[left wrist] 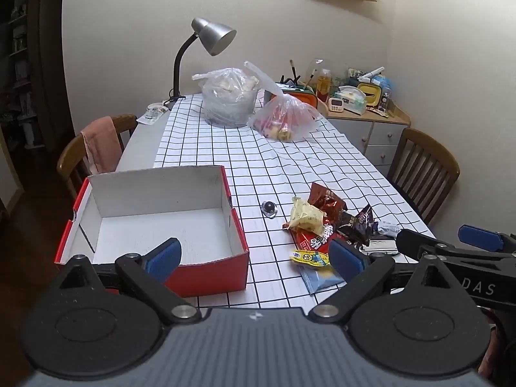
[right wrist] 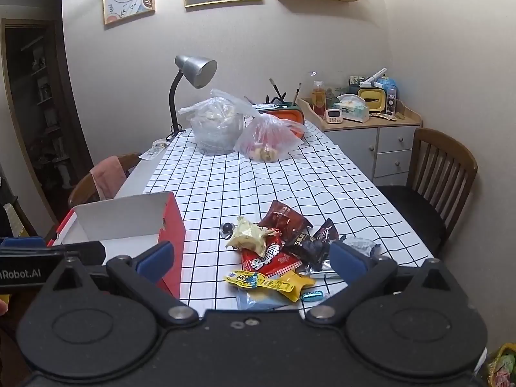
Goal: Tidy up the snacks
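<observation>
1. While both jaws are gaping wide and empty, the left gripper (left wrist: 254,258) is hovering beside the box (left wrist: 154,222).
2. The right gripper (right wrist: 253,259) is hanging over the snacks (right wrist: 274,251), which are lying right of the box on the tablecloth (right wrist: 245,180).

Left gripper (left wrist: 254,258): jaws spread wide, nothing between the blue pads, held above the near table edge.
Right gripper (left wrist: 435,242): enters from the right edge, low over the snack pile; its jaw gap is not readable here.
Box (left wrist: 237,229): red outside, white inside, open-topped — sits at the near left of the table.
Snack pile (left wrist: 325,225): loose wrappers — pale yellow, dark red, black, red, yellow — heaped just right of the box.
Small dark round object (left wrist: 269,208): lies alone between box and pile.
Tablecloth (left wrist: 290,161): white, black grid.
Plastic bags (left wrist: 283,116): two, filled, at the far end.
Desk lamp (left wrist: 209,37): silver shade, behind the bags.
Chairs (left wrist: 422,167): wooden, one on each side.
</observation>
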### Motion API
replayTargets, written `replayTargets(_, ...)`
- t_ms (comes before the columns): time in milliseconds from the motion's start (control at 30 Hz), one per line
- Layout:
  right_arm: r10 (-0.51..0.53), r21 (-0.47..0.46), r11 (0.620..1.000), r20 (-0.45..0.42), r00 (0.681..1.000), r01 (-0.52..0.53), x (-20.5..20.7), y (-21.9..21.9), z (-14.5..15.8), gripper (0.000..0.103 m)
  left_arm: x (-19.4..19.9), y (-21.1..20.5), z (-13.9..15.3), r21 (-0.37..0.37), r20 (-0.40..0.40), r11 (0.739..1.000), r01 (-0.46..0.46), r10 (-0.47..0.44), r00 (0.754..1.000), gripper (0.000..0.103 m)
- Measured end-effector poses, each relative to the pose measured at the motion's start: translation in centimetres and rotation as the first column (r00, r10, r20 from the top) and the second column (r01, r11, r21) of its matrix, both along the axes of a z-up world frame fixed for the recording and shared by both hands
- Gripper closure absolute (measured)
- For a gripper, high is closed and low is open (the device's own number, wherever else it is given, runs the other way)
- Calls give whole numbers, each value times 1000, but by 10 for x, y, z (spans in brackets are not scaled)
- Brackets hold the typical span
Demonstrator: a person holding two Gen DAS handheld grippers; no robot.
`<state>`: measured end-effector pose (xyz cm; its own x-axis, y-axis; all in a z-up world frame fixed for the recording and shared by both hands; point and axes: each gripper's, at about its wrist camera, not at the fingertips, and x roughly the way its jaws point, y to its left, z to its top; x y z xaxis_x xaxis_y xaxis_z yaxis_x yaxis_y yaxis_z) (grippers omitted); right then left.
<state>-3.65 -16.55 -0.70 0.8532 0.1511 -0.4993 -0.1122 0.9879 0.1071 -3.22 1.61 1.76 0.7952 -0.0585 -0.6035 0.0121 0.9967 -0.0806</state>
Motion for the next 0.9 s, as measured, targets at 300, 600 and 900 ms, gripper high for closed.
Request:
replayTargets(300,-7,0,1000,-9,1000,7,-2,1,1,0,-1,4,-2,0,-12,1000,-5,5,1000,5)
replayTargets(600,-11,6,1000,-20,1000,11,0,2,1,0,1,4,-2,-3,-18,1000,-9,9,1000,5)
replayTargets(900,-5,5,1000,-22,1000,5,-1,5,0,0,2,6,-4,-7,-26,1000,-7,7,1000,5)
